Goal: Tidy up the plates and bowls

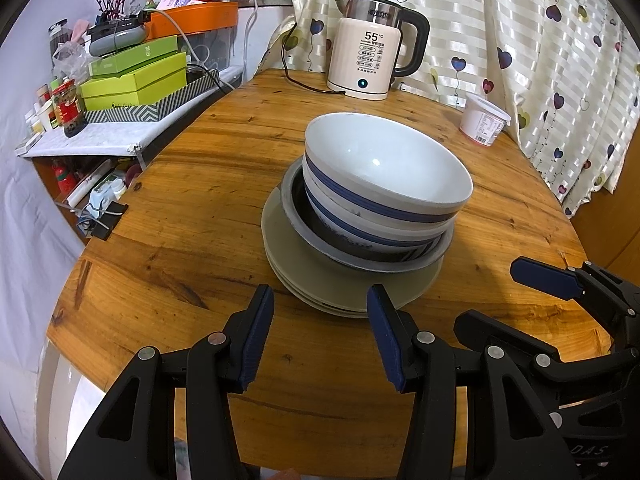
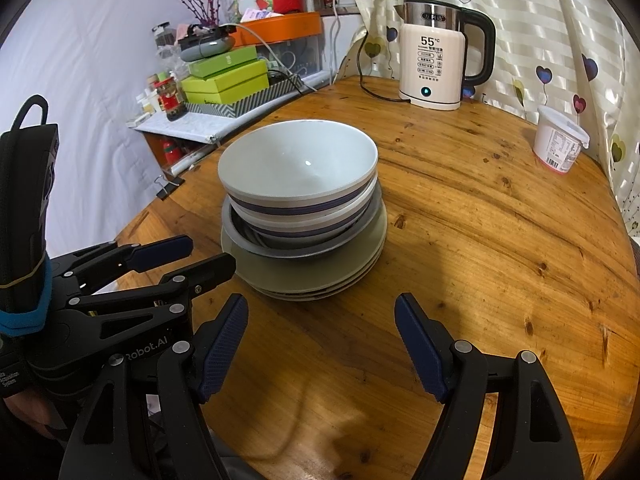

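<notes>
A stack stands on the round wooden table (image 1: 180, 220). On top are white bowls with blue bands (image 1: 384, 168) (image 2: 298, 160), nested one in another. They sit in a grey dish (image 1: 298, 220) (image 2: 240, 236) on a pile of pale plates (image 1: 340, 292) (image 2: 312, 276). My left gripper (image 1: 320, 308) is open and empty just in front of the plates, apart from them; it also shows in the right wrist view (image 2: 200, 254). My right gripper (image 2: 320, 312) is open and empty near the stack's front; its fingers (image 1: 544, 278) show at the right of the left wrist view.
An electric kettle (image 1: 368, 56) (image 2: 436, 60) with its cord stands at the table's far edge. A white tub (image 1: 482, 120) (image 2: 558, 142) sits at the far right by the curtain. A cluttered side shelf with green boxes (image 1: 136, 80) (image 2: 224, 80) is at the left.
</notes>
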Motion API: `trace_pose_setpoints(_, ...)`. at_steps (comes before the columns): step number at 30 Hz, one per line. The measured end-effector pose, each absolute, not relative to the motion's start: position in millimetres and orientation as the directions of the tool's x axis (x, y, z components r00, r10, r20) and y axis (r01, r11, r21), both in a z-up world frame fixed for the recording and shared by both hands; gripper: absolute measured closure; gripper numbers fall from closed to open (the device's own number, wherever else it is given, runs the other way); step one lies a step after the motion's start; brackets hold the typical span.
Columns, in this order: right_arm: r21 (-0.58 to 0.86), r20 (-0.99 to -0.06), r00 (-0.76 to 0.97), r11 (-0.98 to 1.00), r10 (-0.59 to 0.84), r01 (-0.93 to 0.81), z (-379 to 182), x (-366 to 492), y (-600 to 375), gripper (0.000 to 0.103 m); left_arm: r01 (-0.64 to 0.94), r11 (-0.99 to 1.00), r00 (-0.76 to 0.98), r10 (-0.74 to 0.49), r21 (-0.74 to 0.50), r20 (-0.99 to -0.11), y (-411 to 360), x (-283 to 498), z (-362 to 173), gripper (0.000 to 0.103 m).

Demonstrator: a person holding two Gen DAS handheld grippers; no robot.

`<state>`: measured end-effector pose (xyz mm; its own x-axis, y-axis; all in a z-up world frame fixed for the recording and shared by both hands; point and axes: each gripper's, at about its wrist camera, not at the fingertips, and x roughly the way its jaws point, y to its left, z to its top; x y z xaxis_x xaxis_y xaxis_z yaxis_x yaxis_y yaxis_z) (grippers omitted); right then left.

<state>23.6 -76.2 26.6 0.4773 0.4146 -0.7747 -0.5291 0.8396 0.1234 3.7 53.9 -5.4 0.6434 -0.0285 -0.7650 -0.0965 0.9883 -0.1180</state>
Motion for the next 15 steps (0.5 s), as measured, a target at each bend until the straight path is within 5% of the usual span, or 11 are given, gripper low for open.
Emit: trace_pose_setpoints(15,0.124,-0.775,0.477,0.84,0.415,-0.528,26.1,23.4,-77.3,0.026,-0.098,0.988,0.642,-0.026,-0.116,-0.766,55.0,2.4,-5.6,0.053)
